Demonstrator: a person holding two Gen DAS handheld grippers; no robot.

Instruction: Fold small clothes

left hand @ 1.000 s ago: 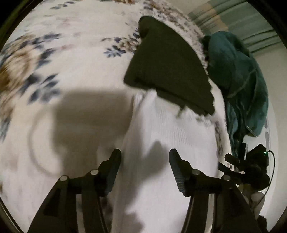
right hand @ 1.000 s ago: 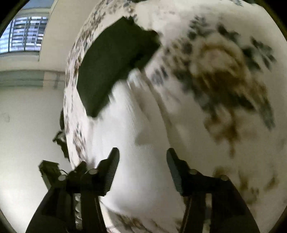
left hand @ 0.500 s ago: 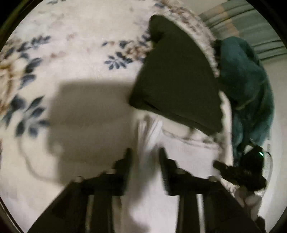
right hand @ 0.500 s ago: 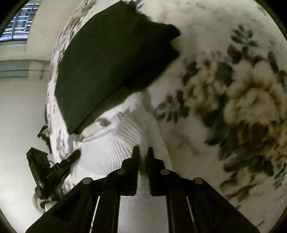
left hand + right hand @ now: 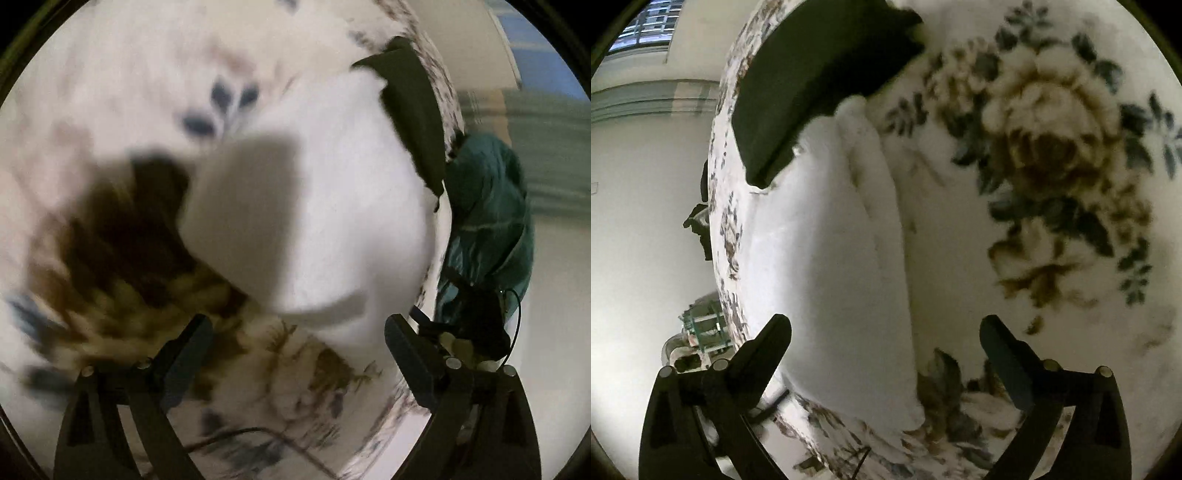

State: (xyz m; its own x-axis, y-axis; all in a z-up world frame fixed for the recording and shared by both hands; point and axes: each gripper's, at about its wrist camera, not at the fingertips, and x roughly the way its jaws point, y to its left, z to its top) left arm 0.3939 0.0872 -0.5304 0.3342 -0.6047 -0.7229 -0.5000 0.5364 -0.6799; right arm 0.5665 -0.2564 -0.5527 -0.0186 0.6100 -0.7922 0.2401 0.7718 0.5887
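Observation:
A white knit garment [image 5: 332, 206] lies folded on the floral bedspread [image 5: 110, 92]; it also shows in the right wrist view [image 5: 842, 258]. A dark folded garment [image 5: 413, 110] lies just beyond it, touching its far end, and is seen in the right wrist view [image 5: 820, 74] too. My left gripper [image 5: 297, 354] is open and empty, held above the near edge of the white garment. My right gripper [image 5: 886, 354] is open and empty, above the white garment's near end. The left view is blurred by motion.
A teal garment [image 5: 487, 221] hangs beside the bed edge at the right. A dark device with a cable [image 5: 476, 325] sits below it. The bedspread [image 5: 1052, 147] stretches to the right of the garments. A wall and a window [image 5: 646, 29] lie beyond the bed edge.
Both grippers were shut on the white garment half a second ago; both have opened, let it go and pulled back. The white garment now lies folded over.

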